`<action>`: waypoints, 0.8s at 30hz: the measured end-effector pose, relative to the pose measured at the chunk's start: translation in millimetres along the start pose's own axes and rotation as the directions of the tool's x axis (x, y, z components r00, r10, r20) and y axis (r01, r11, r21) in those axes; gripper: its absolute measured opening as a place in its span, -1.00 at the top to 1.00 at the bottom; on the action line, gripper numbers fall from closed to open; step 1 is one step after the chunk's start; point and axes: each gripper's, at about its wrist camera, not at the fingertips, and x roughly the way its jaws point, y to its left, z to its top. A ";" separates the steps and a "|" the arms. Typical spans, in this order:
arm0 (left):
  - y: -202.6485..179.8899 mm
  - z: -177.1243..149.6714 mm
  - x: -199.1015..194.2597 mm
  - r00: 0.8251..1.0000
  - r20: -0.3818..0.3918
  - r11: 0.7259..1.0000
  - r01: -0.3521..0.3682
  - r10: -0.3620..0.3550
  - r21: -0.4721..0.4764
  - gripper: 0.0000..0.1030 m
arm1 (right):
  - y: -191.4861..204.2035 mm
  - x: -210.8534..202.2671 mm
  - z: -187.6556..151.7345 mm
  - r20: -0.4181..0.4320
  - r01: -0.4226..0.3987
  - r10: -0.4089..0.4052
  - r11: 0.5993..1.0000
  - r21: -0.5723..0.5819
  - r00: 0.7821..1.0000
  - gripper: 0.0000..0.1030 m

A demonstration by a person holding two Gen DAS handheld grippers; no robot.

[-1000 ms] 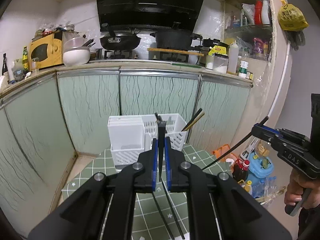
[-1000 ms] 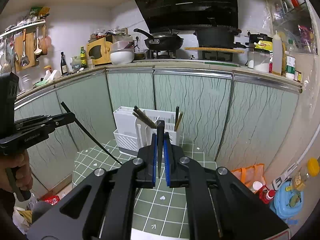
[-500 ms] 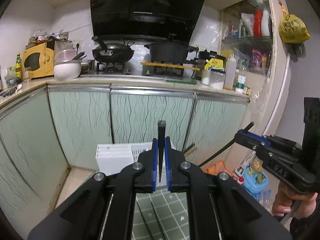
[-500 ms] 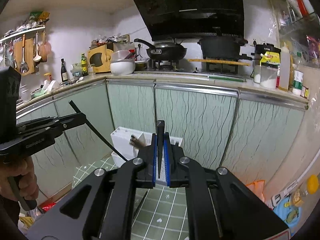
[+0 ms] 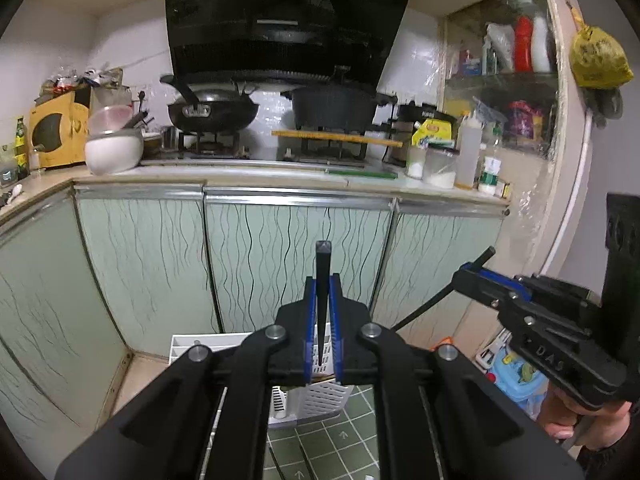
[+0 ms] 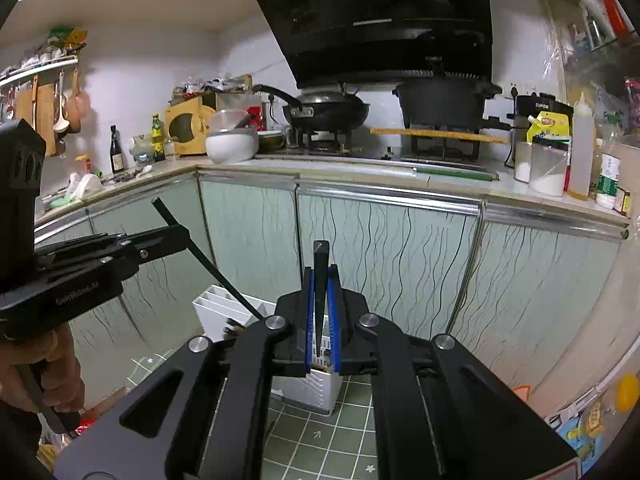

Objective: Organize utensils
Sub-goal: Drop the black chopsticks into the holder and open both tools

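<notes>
Left wrist view: nearest to us, our left gripper [image 5: 322, 320] has its blue-padded fingers [image 5: 309, 320] clamped on a black chopstick [image 5: 322, 280] that stands upright between them, its squared end rising above the fingertips. To the right, a hand [image 5: 568, 416] holds our right gripper [image 5: 466, 274], which pinches a second black chopstick [image 5: 436, 300] slanting down to the left. Just beyond our fingers sits a white slotted utensil holder [image 5: 304, 400] on a green tiled worktop [image 5: 344, 440]. Behind it run pale green cabinet doors [image 5: 280, 260] with wavy black lines. On the kitchen counter above them are a white bowl [image 5: 114, 154], a black wok [image 5: 212, 110] and a black pot [image 5: 334, 108] on the stove, under a black range hood [image 5: 288, 12].

Right wrist view: our right gripper [image 6: 322, 316] is likewise closed on its upright chopstick [image 6: 320, 280]. At left, our other hand [image 6: 44, 368] holds the left gripper [image 6: 182, 236], its chopstick [image 6: 208, 268] angling down toward the white holder [image 6: 312, 384], where dark utensil ends [image 6: 234, 326] show. Farther back stand the same cabinets [image 6: 380, 260], the yellow microwave [image 6: 188, 124] and the wok [image 6: 324, 110].
</notes>
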 end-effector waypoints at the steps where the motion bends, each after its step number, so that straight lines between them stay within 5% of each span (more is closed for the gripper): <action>1: 0.9 -2.8 5.8 1.000 -0.003 1.000 -0.001 0.001 0.001 0.88 | -2.5 5.6 -2.1 -0.004 -0.005 0.005 1.000 0.005 1.000 0.88; 12: 14.7 -36.8 61.1 0.998 -0.064 1.000 -0.002 0.001 -0.022 0.87 | -11.5 56.3 -31.5 -0.081 -0.006 0.006 1.000 0.006 0.997 0.87; 13: 17.4 -39.3 61.6 0.998 -0.069 1.000 0.003 -0.005 -0.030 0.87 | -14.7 59.9 -33.8 -0.092 -0.003 0.005 1.000 0.020 0.996 0.73; 14: 19.7 -41.8 61.6 0.997 -0.073 0.999 -0.002 0.000 -0.035 0.81 | -17.6 60.2 -35.7 -0.095 -0.005 0.008 0.999 0.035 0.995 0.31; 17: 23.5 -46.8 52.1 0.997 -0.045 0.998 -0.056 0.055 -0.011 -0.79 | -22.3 49.4 -39.3 -0.069 0.041 -0.039 0.999 0.032 0.997 -0.41; 20: 27.8 -48.1 34.9 0.996 0.002 0.996 -0.088 0.088 0.009 -0.81 | -24.5 36.6 -42.3 -0.069 0.055 -0.053 0.998 0.037 0.996 -0.72; 24: 31.1 -50.4 16.3 0.995 -0.010 0.994 -0.104 0.104 0.015 -0.90 | -23.3 15.8 -45.6 -0.063 0.072 -0.070 0.997 0.034 0.996 -0.84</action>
